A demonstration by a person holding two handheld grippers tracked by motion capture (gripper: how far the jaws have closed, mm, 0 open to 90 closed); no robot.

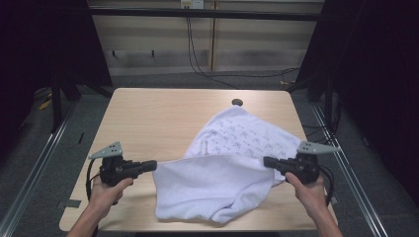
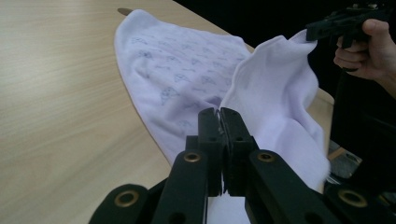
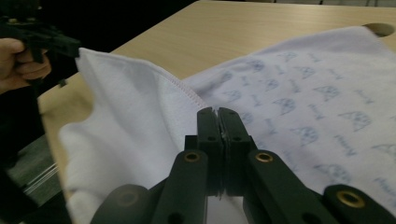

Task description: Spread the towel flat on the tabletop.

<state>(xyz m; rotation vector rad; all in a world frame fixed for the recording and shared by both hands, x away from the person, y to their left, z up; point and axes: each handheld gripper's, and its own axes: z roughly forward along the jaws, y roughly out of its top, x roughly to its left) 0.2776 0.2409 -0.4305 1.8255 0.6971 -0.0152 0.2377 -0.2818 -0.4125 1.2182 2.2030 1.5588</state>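
Observation:
A white towel [image 1: 232, 148] with a faint blue print lies across the right half of the table; its near part is lifted off the wood and hangs in a sag. My left gripper [image 1: 154, 165] is shut on the towel's left corner, the cloth [image 2: 275, 79] pinched at the jaw tips in the left gripper view. My right gripper [image 1: 266, 161] is shut on the opposite corner, and the hemmed edge [image 3: 187, 93] runs into its closed jaws. The edge stretches between both grippers above the table. Each gripper view shows the other hand [image 2: 369, 51] [image 3: 21, 63] holding its gripper.
The pale wooden table [image 1: 148, 118] has a round cable hole [image 1: 237, 102] at its far edge, just beyond the towel. Metal rails [image 1: 39, 148] run along both sides of the table. Cables hang by the back wall.

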